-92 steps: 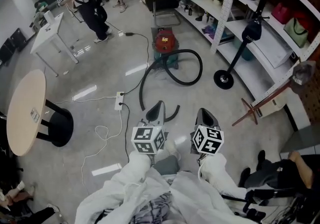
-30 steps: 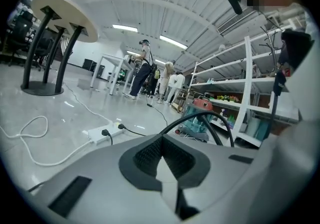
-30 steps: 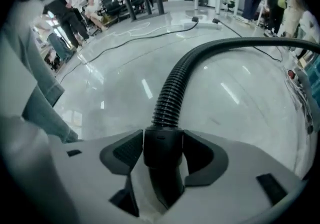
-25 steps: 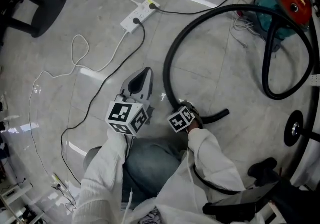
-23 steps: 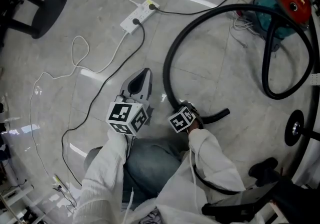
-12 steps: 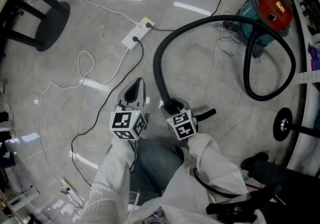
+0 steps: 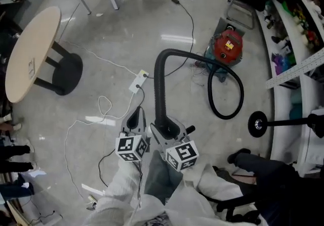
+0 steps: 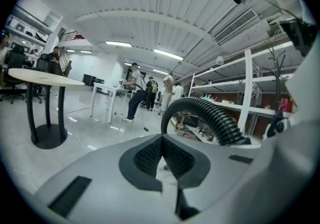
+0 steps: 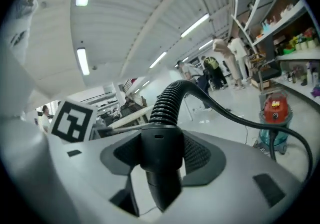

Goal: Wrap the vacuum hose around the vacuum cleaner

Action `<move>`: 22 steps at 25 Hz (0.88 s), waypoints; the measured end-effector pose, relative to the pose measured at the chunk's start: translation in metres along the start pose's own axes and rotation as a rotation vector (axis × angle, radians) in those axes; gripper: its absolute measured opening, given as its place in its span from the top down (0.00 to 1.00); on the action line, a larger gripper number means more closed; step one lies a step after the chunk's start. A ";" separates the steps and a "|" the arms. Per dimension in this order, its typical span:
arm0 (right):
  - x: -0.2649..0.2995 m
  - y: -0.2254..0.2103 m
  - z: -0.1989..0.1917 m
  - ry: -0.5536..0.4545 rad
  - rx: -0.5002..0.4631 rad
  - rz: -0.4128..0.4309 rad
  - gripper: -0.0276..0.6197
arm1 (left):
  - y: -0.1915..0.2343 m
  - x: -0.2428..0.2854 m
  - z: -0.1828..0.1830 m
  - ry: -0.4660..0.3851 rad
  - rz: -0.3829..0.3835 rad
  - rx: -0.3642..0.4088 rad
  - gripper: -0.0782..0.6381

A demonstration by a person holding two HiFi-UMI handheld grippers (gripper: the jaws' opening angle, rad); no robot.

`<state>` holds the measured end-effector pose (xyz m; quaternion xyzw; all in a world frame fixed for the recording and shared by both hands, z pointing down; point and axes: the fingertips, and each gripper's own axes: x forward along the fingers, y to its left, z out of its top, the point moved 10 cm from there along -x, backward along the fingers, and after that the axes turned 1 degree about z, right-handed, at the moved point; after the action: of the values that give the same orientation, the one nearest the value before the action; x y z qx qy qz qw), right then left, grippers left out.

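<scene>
The red and teal vacuum cleaner [image 7: 227, 50] stands on the floor ahead, right of centre. Its black ribbed hose [image 7: 161, 86] rises from my right gripper [image 7: 165, 130], bends over and loops back down to the machine. In the right gripper view, the right gripper [image 9: 161, 154] is shut on the hose's smooth black end cuff [image 9: 160, 143], with the hose [image 9: 167, 98] rising above it and the vacuum cleaner [image 9: 274, 110] at far right. My left gripper [image 7: 135, 118] hangs just left of it, shut and holding nothing. In the left gripper view, the left gripper [image 8: 162, 142] shows its pads touching and the hose [image 8: 210, 115] arches at its right.
A white power strip [image 7: 137, 82] and thin loose cables [image 7: 104, 114] lie on the floor ahead left. A round table [image 7: 30, 50] on a black base stands at left. A floor stand's black base [image 7: 257, 125] and shelving [image 7: 298, 2] are at right. A person's dark legs [image 7: 258, 167] are at lower right.
The right gripper has lifted the hose end off the floor, so the hose now stands up from it. The view has risen and pulled back. The left gripper stays shut alongside.
</scene>
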<state>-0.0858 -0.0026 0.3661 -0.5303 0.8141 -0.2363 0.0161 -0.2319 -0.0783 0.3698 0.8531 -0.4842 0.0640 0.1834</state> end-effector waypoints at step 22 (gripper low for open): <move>-0.173 -0.012 0.241 -0.666 0.002 -0.554 0.59 | -0.230 0.045 0.190 -0.134 -0.606 0.140 0.89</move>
<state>0.0670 0.0552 0.1183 -0.7760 0.5911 -0.0486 0.2146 -0.0256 -0.0788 0.1489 0.9714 -0.2136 -0.0168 0.1026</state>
